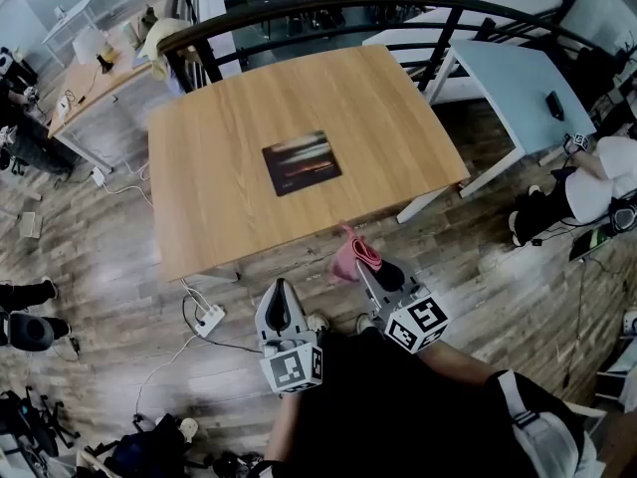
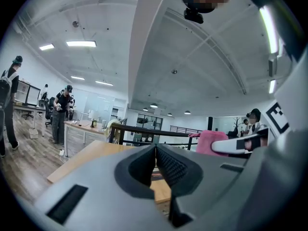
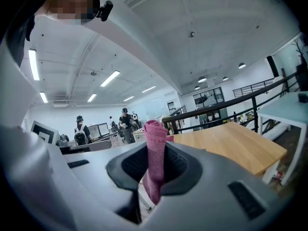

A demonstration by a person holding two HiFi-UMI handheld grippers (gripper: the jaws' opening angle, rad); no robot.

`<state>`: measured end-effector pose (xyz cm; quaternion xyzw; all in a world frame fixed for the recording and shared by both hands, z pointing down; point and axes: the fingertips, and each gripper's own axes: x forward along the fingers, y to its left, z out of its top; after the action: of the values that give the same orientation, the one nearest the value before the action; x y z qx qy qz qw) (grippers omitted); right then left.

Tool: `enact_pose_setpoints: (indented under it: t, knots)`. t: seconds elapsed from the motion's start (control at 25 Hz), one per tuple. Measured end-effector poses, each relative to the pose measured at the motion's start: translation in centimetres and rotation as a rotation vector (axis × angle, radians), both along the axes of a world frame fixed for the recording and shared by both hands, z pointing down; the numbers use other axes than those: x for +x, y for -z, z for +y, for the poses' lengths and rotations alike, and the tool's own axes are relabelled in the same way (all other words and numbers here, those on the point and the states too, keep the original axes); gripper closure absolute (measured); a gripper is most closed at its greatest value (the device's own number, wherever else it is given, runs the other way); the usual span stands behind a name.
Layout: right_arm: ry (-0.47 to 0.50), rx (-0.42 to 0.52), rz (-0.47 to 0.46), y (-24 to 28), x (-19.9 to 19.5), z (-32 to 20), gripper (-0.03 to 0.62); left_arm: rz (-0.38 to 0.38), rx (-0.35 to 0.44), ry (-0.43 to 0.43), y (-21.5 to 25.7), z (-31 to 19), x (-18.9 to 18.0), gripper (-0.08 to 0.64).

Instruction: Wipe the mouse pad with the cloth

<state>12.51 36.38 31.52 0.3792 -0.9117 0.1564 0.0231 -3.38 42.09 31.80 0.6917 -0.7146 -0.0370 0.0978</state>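
Dark clothing on the person fills the bottom of the head view, and the two marker cubes sit just above it, one on each tool. The left tongs [image 1: 282,289] are clenched with nothing in them: in the left gripper view their ribbed pads [image 2: 169,165] meet along a thin seam. The right tongs [image 1: 361,267] are just beside them on the right, grasping the pink cloth [image 1: 348,255]. In the right gripper view the cloth [image 3: 155,146] stands as a rolled strip pinched between the two pads, its top poking up past them and its lower end hanging below. The left gripper view also catches that cloth [image 2: 211,141], to the right of the left tongs' own jaws.

Both tongs are held over the wooden floor [image 1: 498,287], just short of the near edge of the tabletop [image 1: 214,192]. The mouse pad [image 1: 302,162], a dark rectangle, lies flat near the middle of the tabletop, ahead of both tongs and well apart from the cloth. Nothing touches it.

Beyond the far edge of the tabletop runs a dark railing [image 1: 299,10]. To the right of the right tongs, farther off, stands a white table [image 1: 518,78]. A white power strip [image 1: 209,318] lies on the floor just left of the left tongs.
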Motion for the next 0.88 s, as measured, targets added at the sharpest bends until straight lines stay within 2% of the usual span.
enact_pose_setpoints:
  t: [0.28,0.56,0.88]
  knots:
    - [-0.049,0.007,0.009,-0.1,-2.6,0.7,0.528,0.015,-0.014,-0.042,-1.5,0.7,-2.9,0.535]
    - [-0.048,-0.004,0.024,-0.6,-4.0,1.0,0.529,0.029,-0.041,-0.049,-2.4,0.4,-4.5,0.535]
    - [-0.044,-0.021,0.015,-2.0,-4.7,-2.8,0.529,0.018,-0.07,-0.04,-3.8,-2.9,-5.1,0.535]
